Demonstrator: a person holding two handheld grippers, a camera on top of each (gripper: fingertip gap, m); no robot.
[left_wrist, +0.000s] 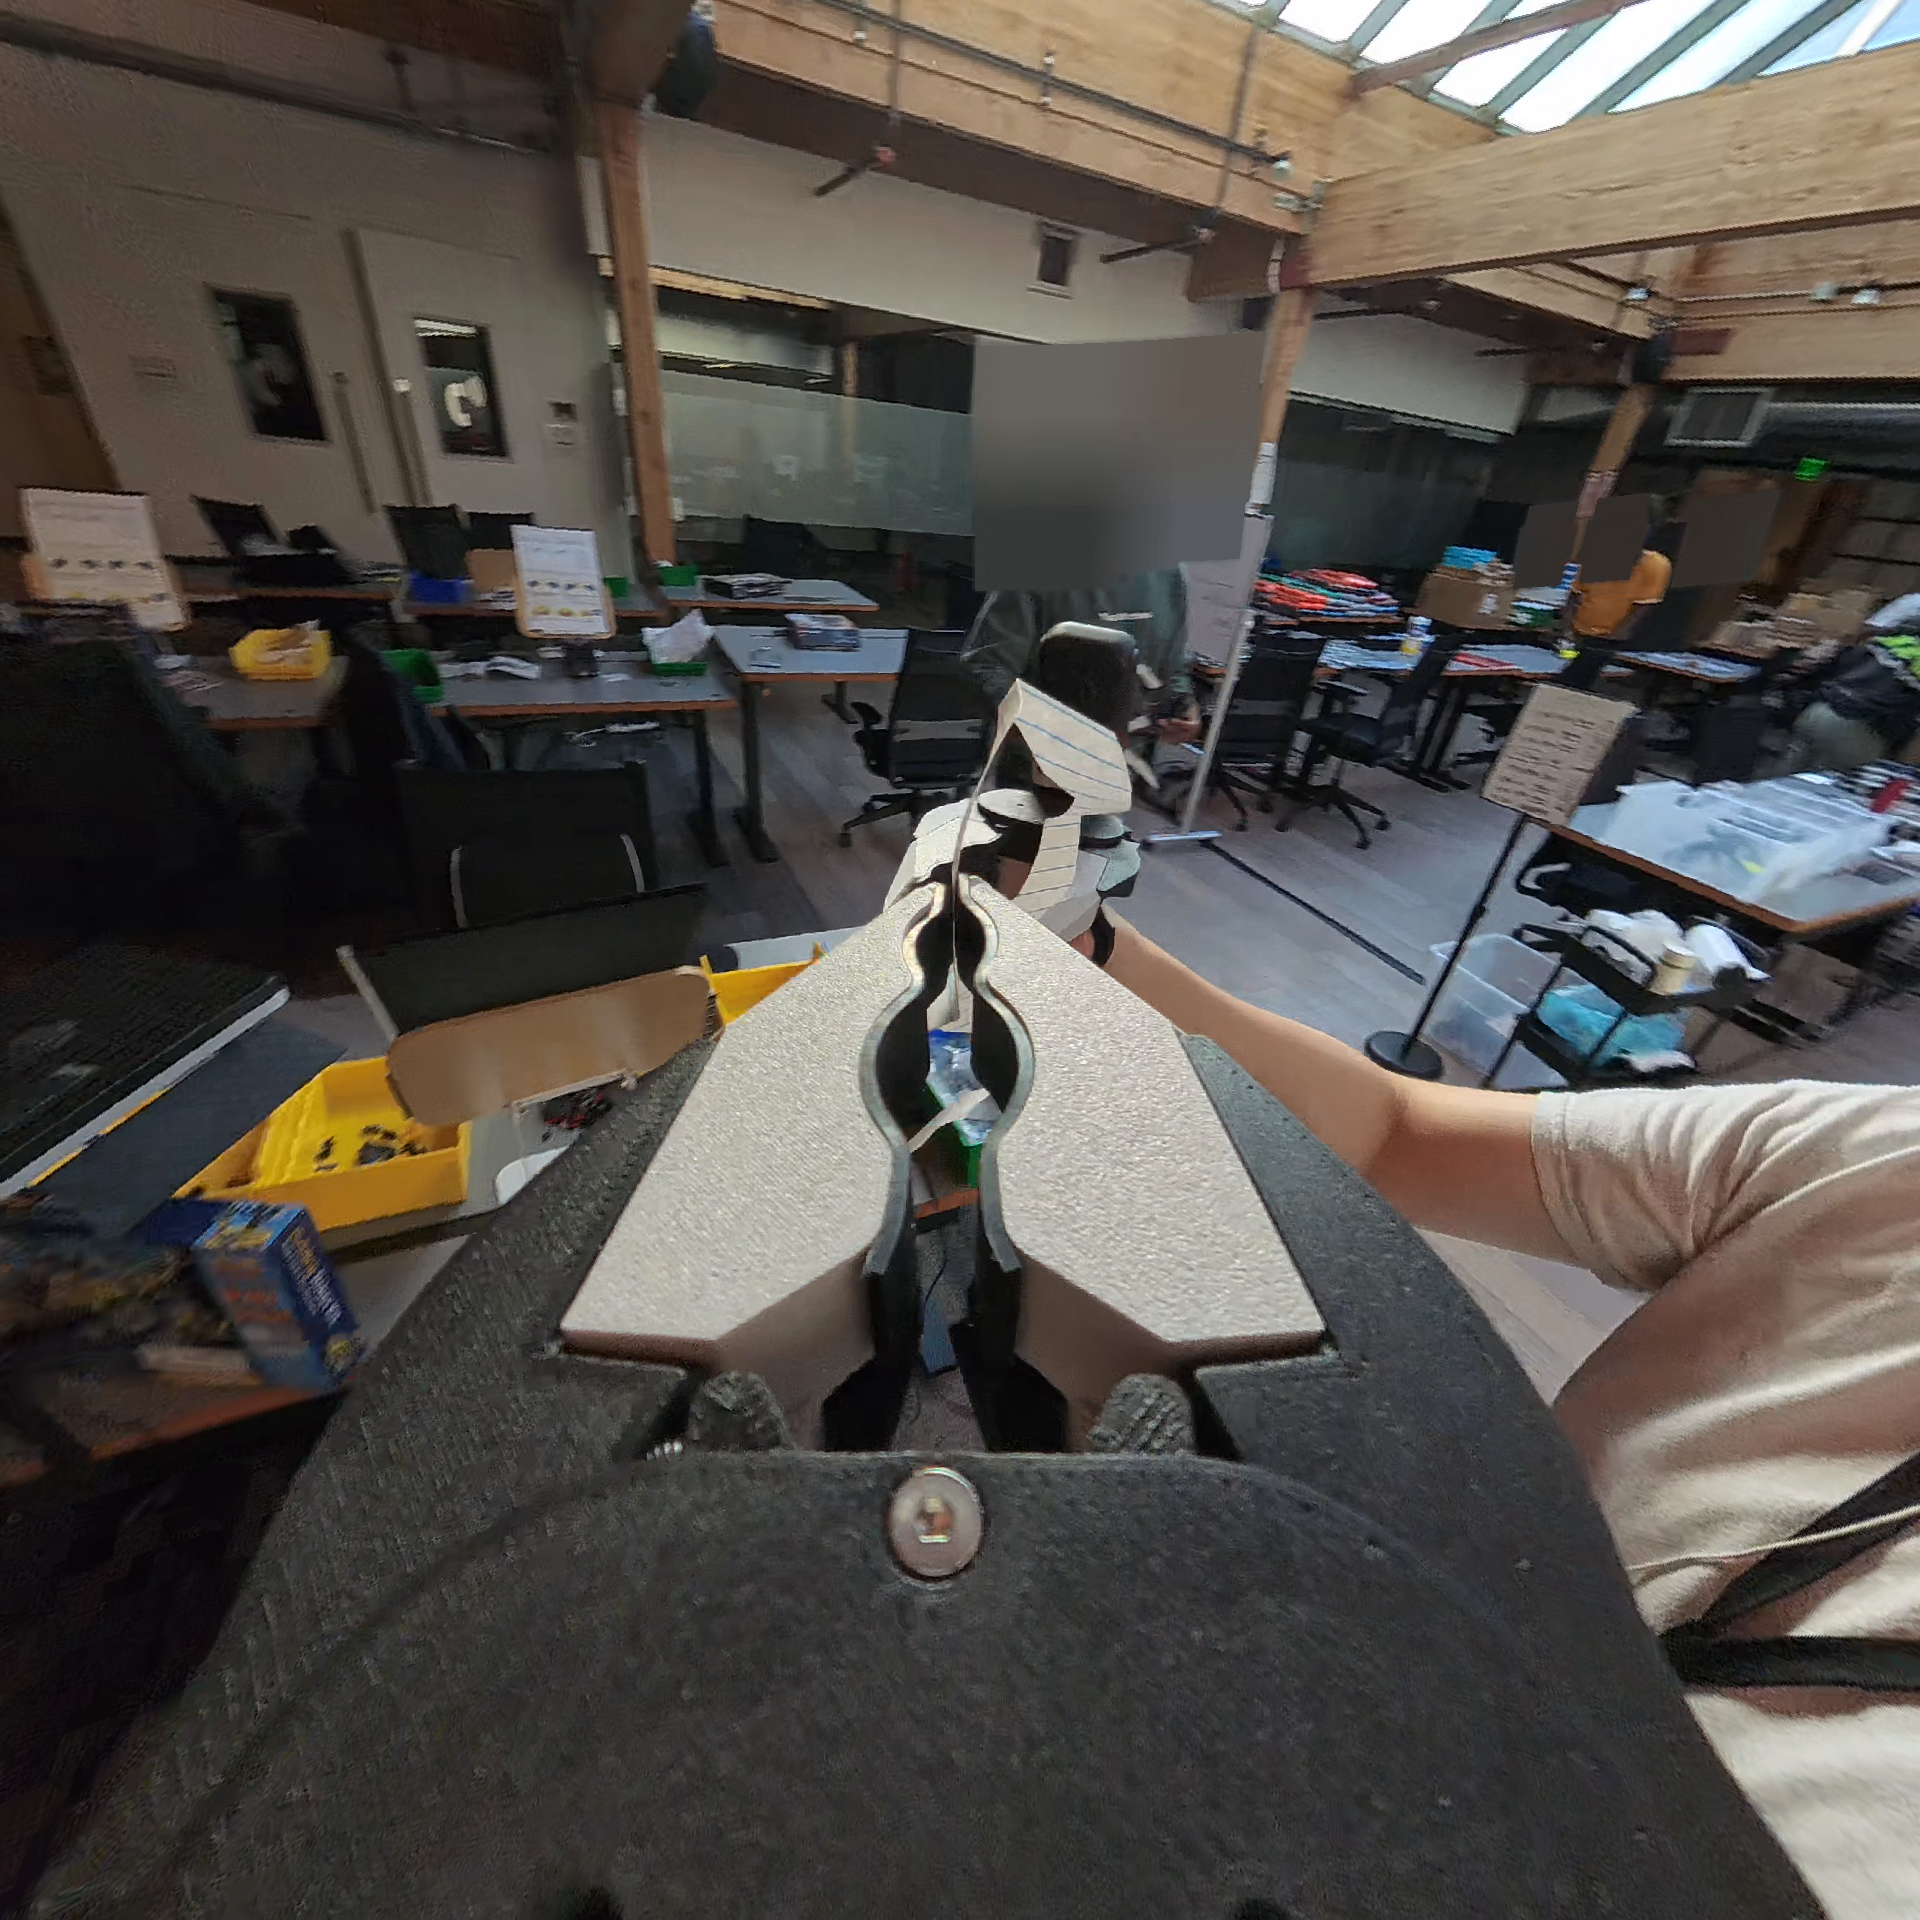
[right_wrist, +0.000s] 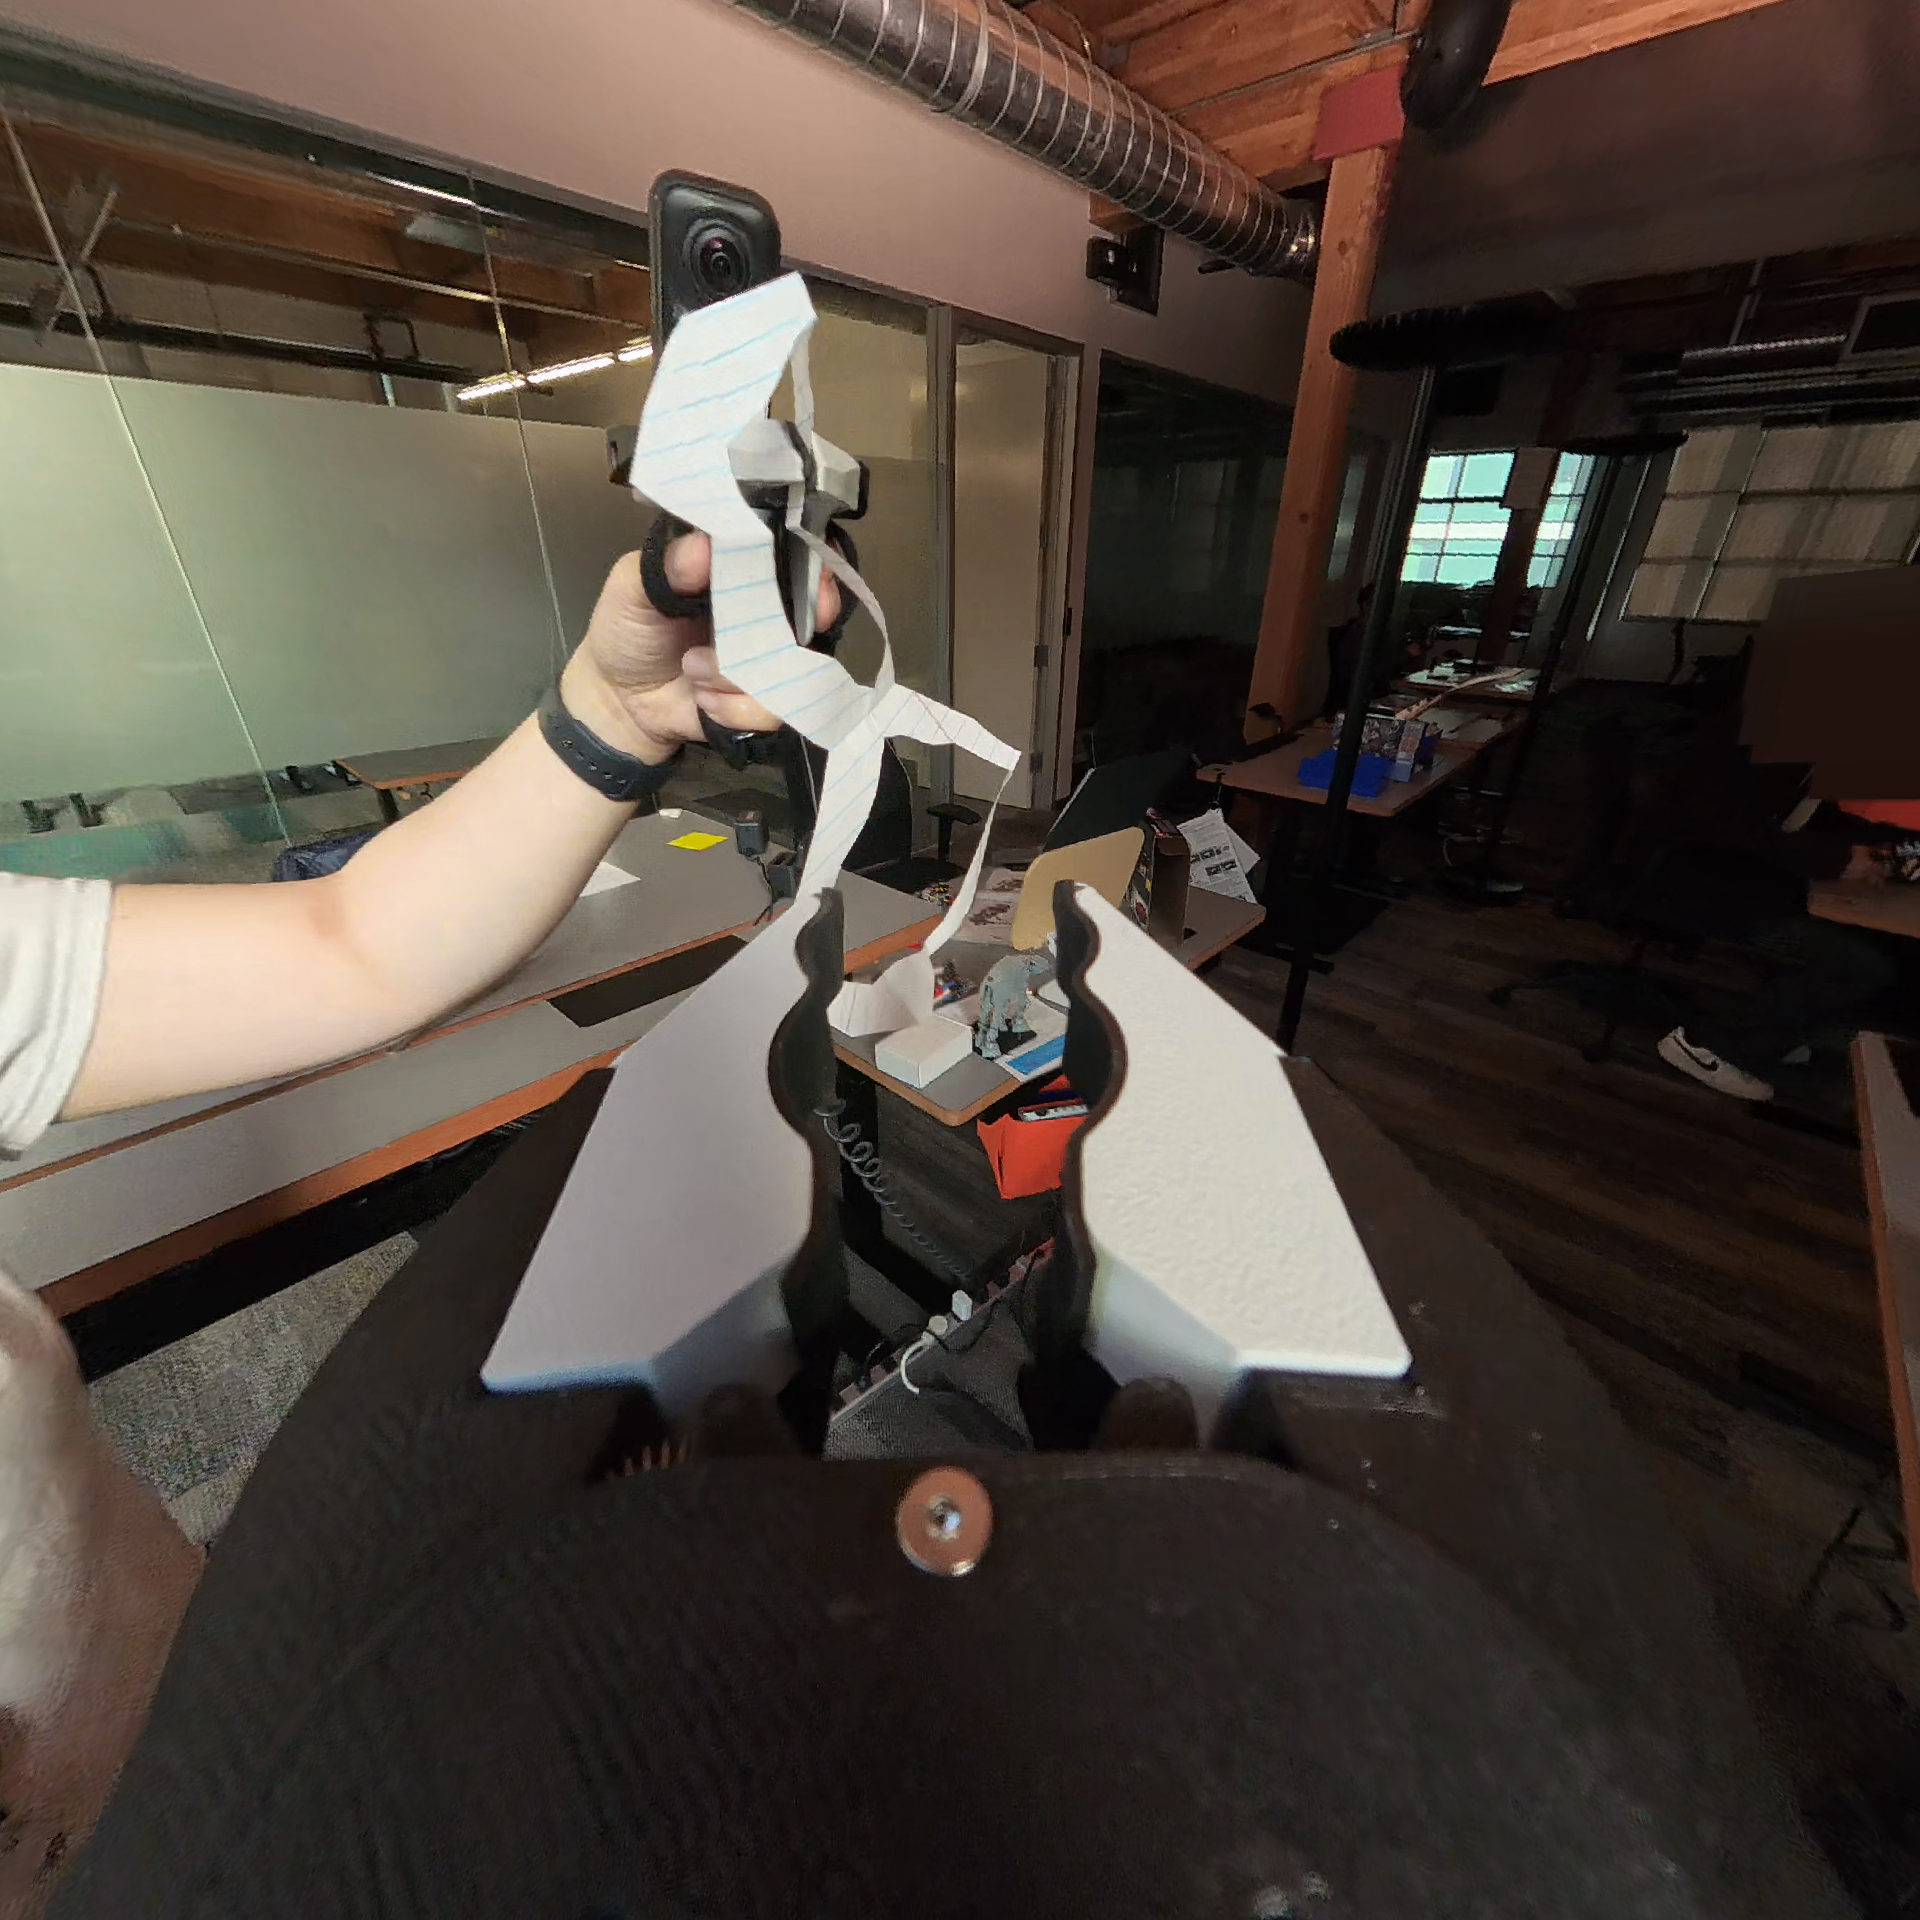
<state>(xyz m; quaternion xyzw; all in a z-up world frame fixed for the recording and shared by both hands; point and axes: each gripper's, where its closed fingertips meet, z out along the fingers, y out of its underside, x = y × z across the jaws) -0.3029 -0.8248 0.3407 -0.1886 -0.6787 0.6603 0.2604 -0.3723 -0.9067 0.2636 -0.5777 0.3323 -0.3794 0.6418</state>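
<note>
Two grippers are held up in the air above a grey desk (right_wrist: 665, 935), each showing what the other's camera misses. In the left wrist view, the left gripper (left_wrist: 956, 894) has its jaws pressed together on a strip of lined paper (left_wrist: 1070, 769), which runs edge-on between the tips and curls upward beyond them; a loose end also shows lower down in the gap between the fingers. Beyond it the right gripper (left_wrist: 1049, 821) is partly hidden behind the paper.

From the right wrist view the whole strip (right_wrist: 727, 499) shows: twisted and crumpled, it drapes over the left gripper (right_wrist: 800, 488), held aloft by a hand (right_wrist: 665, 644) wearing a dark wristband, and trails down toward the desk. The right gripper (right_wrist: 945, 914) has its jaws spread wide with nothing between them, the paper's lower tail hanging just beyond the tips.

Only the left view shows a yellow bin (left_wrist: 353, 1153) and a cardboard flap (left_wrist: 551, 1039); only the right shows a small grey elephant figure (right_wrist: 1008, 997).
</note>
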